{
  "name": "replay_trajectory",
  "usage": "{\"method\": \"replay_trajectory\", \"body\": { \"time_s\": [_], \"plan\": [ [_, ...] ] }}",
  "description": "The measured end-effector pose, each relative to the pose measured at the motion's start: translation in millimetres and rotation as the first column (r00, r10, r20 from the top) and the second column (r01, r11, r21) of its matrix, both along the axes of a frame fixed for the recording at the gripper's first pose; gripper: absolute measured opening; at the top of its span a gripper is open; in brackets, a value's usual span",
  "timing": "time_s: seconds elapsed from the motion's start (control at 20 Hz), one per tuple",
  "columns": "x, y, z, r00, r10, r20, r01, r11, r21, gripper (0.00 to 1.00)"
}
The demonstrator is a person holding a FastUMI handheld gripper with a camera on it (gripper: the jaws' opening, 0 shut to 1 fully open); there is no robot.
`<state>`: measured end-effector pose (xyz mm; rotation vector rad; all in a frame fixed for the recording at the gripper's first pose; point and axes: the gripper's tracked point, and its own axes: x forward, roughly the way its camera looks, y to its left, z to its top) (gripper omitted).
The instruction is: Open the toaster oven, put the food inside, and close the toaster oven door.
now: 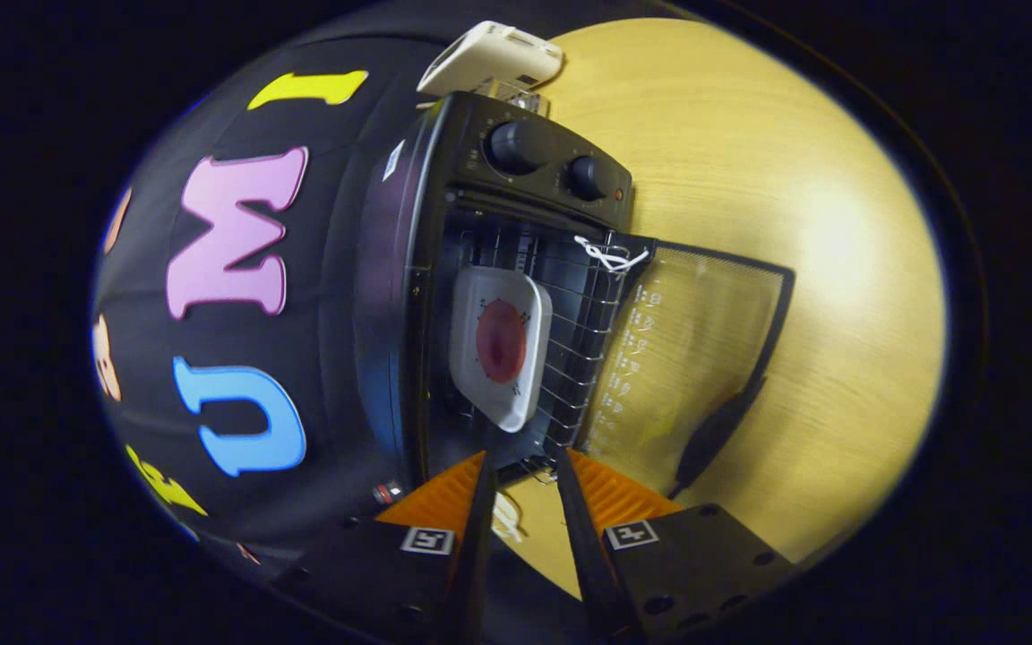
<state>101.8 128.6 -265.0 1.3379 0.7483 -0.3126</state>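
the gripper (520,466) is holding its fingers a little apart, gripping nothing. just ahead of them the oven (516,179) is standing open, its door (695,349) lying flat; the plate (498,345) with food (501,340) is sitting on the rack (583,340) inside.

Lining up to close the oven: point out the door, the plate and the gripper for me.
door (695,358): gripper view, middle of its glass pane, folded open.
plate (500,345): gripper view, on the food at its middle, on the rack inside.
gripper (523,461): gripper view, midway between its open fingertips.
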Motion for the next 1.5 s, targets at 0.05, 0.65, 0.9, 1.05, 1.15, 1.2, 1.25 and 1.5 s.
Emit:
{"method": "replay_trajectory", "body": {
  "time_s": [0.05,0.65,0.9,1.05,1.15,1.2,1.25,1.5],
  "plan": [
    [-12.1,-8.2,1.9,0.999,0.039,0.005,-0.039,0.997,-0.065,0.73],
    [-106.3,-9.9,-29.2,0.813,0.579,-0.059,-0.489,0.625,-0.608,0.97],
    [-115.7,-11.9,-62.1,0.730,0.655,-0.196,-0.544,0.382,-0.747,0.97],
    [-112.1,-5.8,-82.6,0.698,0.671,-0.249,-0.570,0.311,-0.761,0.97],
    [-109.4,-0.4,-94.1,0.681,0.680,-0.271,-0.591,0.292,-0.752,0.97],
    [-108.1,0.0,-100.4,0.675,0.680,-0.287,-0.603,0.285,-0.745,0.97],
    [-105.1,-2.5,-105.0,0.676,0.672,-0.301,-0.609,0.281,-0.742,0.98],
    [-93.6,-5.5,-131.2,0.685,0.638,-0.351,-0.639,0.295,-0.710,0.98]
  ]
}}
